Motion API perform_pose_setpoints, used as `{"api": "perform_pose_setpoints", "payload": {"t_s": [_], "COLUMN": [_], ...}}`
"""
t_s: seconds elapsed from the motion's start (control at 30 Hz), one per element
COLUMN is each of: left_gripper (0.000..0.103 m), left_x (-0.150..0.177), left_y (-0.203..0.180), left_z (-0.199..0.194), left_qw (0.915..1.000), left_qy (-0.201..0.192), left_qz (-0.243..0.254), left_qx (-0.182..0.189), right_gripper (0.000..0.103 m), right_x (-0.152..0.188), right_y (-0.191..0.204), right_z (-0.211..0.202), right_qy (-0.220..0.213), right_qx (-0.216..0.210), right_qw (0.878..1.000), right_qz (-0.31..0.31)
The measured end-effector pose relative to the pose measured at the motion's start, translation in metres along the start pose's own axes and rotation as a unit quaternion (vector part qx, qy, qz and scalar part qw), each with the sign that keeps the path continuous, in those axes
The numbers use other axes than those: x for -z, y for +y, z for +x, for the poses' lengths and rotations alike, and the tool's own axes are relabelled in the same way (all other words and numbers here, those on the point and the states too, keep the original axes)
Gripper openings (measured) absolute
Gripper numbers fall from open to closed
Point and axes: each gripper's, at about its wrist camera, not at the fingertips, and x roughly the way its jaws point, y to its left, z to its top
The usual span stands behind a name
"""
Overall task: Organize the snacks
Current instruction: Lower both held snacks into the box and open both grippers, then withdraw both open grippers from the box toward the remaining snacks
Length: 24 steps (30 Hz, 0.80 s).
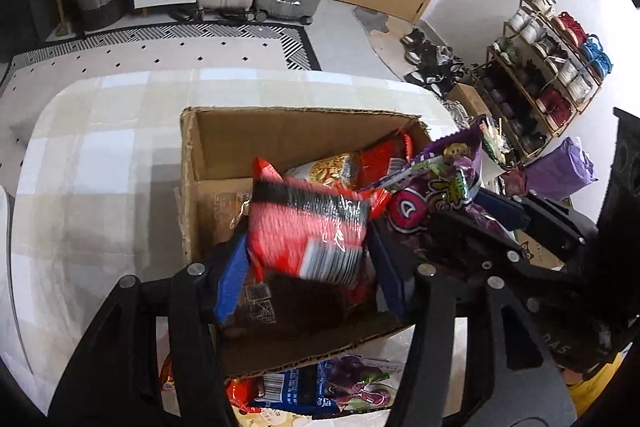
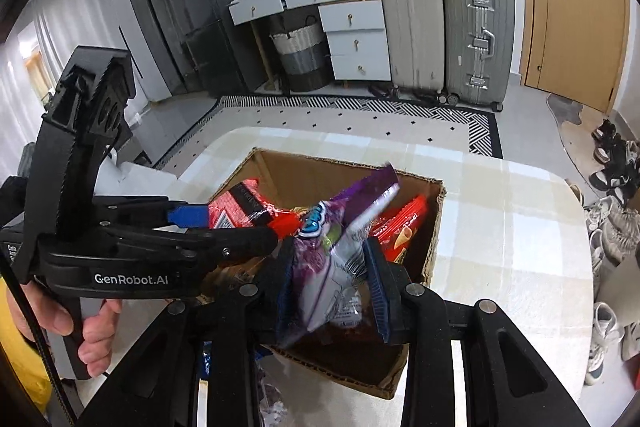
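Left tool (image 1: 308, 263) straddles a blurred red packet (image 1: 308, 227) over the cardboard box (image 1: 224, 139) on the bench (image 1: 100, 155), grip uncertain. Right tool (image 2: 332, 283) is clamped on a purple packet (image 2: 332, 247); only the left view shows packets outside the box (image 1: 320, 383).

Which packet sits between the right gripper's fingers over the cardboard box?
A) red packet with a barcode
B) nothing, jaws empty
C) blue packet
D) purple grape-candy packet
D: the right gripper is closed on the purple packet above the cardboard box; the red packet is between the left gripper's fingers instead.
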Motion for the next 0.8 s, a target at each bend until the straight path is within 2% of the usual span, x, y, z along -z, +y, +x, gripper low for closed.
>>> {"api": "perform_pose_setpoints", "payload": {"t_s": [0.07, 0.17, 0.23, 0.3, 0.4, 0.53, 0.57, 0.63, 0.7, 0.8], "left_gripper": [0.057, 0.058, 0.058, 0.064, 0.066, 0.071, 0.076, 0.078, 0.08, 0.081], "left_x": [0.004, 0.007, 0.009, 0.011, 0.015, 0.036, 0.043, 0.06, 0.076, 0.104], "left_y": [0.008, 0.009, 0.009, 0.008, -0.002, -0.02, -0.025, -0.033, -0.039, -0.048], "left_z": [-0.002, -0.009, -0.021, -0.034, -0.058, -0.103, -0.117, -0.145, -0.173, -0.206], "left_qw": [0.9999, 1.0, 0.9994, 0.9987, 0.9971, 0.9926, 0.9907, 0.9839, 0.9748, 0.9636], "left_qy": [0.01, -0.002, -0.029, -0.047, -0.069, -0.113, -0.125, -0.164, -0.204, -0.243], "left_qz": [-0.006, -0.003, -0.014, -0.018, -0.003, 0.01, 0.01, 0.011, 0.007, 0.007], "left_qx": [0.005, -0.003, -0.01, -0.007, -0.03, -0.043, -0.053, -0.07, -0.089, -0.111], "right_gripper": [0.035, 0.039, 0.039, 0.039, 0.039, 0.039, 0.039, 0.044, 0.057, 0.059], "right_x": [-0.001, -0.003, -0.003, -0.002, -0.001, 0.0, 0.001, 0.006, 0.011, 0.018], "right_y": [0.0, 0.002, 0.003, 0.004, 0.004, 0.016, 0.02, 0.03, 0.041, 0.062], "right_z": [-0.004, -0.011, -0.015, -0.023, -0.043, -0.08, -0.093, -0.118, -0.145, -0.181], "right_qy": [-0.004, -0.009, -0.012, -0.016, -0.032, -0.061, -0.073, -0.094, -0.117, -0.145], "right_qx": [0.005, 0.008, 0.017, 0.021, 0.021, 0.02, 0.017, 0.011, -0.001, -0.013], "right_qw": [1.0, 1.0, 1.0, 1.0, 0.999, 0.998, 0.997, 0.996, 0.993, 0.989], "right_qz": [-0.003, -0.006, -0.01, -0.007, 0.001, -0.004, -0.005, -0.006, -0.007, -0.016]}}
